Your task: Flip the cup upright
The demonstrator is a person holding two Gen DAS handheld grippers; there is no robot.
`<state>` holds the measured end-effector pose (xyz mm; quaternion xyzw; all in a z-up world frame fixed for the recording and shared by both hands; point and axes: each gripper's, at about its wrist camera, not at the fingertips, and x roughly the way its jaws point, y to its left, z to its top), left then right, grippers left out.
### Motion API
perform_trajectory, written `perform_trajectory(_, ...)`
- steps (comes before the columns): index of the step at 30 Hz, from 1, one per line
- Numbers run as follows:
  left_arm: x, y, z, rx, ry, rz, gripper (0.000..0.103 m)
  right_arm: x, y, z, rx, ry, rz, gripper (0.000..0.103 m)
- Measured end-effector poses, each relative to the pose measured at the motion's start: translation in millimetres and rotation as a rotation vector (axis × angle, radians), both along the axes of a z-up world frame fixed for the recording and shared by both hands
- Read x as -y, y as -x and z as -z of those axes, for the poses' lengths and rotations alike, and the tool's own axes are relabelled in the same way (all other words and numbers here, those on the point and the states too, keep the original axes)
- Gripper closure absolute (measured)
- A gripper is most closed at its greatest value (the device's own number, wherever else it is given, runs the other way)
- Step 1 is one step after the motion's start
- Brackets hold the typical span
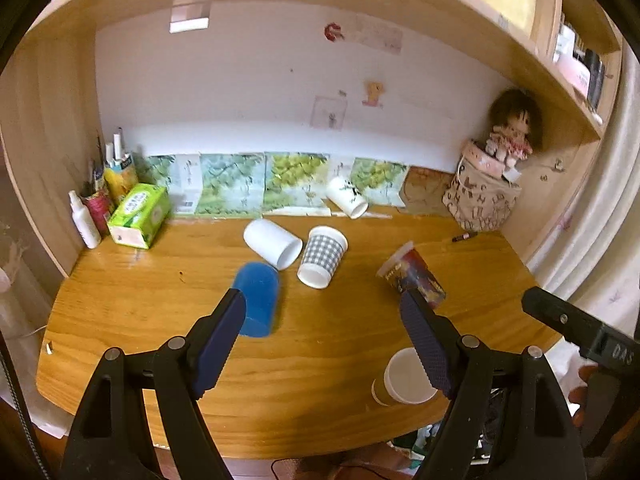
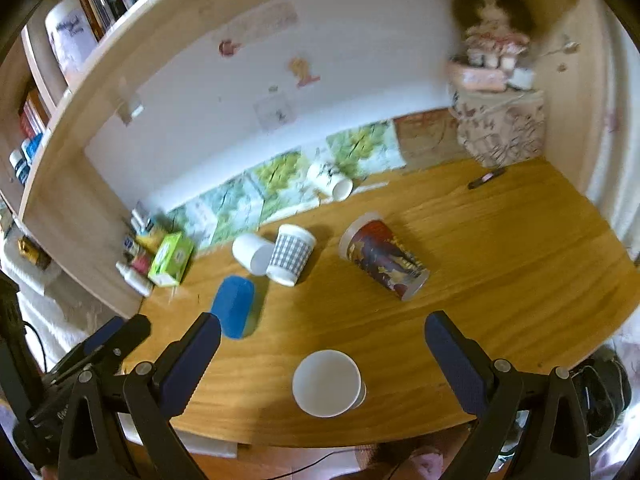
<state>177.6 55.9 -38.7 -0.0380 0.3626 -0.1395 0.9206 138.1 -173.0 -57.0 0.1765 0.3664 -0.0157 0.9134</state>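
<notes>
One cup (image 2: 326,383) upright, five cups lying; left gripper (image 1: 324,344) and right gripper (image 2: 320,356) jaws wide, empty.

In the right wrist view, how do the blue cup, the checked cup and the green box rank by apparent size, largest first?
1. Blue cup
2. Checked cup
3. Green box

The blue cup lies nearer the camera, so its lead is unsure.

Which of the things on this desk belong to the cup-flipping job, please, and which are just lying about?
Job:
- upright paper cup
- blue cup, on its side
- white cup, on its side
- checked cup
- printed cup, on its side
- far white cup, tipped

Lying about:
- tissue box
- doll
- spray bottle
</notes>
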Motion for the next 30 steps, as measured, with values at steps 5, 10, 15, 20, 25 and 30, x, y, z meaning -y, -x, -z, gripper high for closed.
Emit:
perform_trajectory(5,1.2,10.6,-20.1,0.026,0.052,-0.024,0.020,-8.5,15.6,-23.1,0.096,0.026,0.024,0.001)
perform_trajectory(10,13.2,33.5,-39.6,0.096,0.056,-0.063,0.020,-10.8,26.1,-45.1,0.181,0.063,0.000,0.001)
perform_trajectory(15,27.2,60.3,-48.3,0.147,0.013,-0.116,0.013,-4.4,51.6,-58.4,0.266,0.061,0.014,0.001)
perform_trajectory(20,40.4,79.2,-48.3,0.158,-0.025,-0.148,0.006,2.6,74.0,-60.5,0.308,0.096,0.011,0.001)
perform_trajectory(25,55.9,103.5,-45.0,0.189,-0.060,-0.192,0.005,11.6,92.4,-51.6,0.300,0.100,-0.003,0.001)
perform_trajectory(30,63.4,124.1,-47.8,0.256,-0.037,-0.239,0.001,25.5,110.0,-48.0,0.315,0.117,-0.018,0.001)
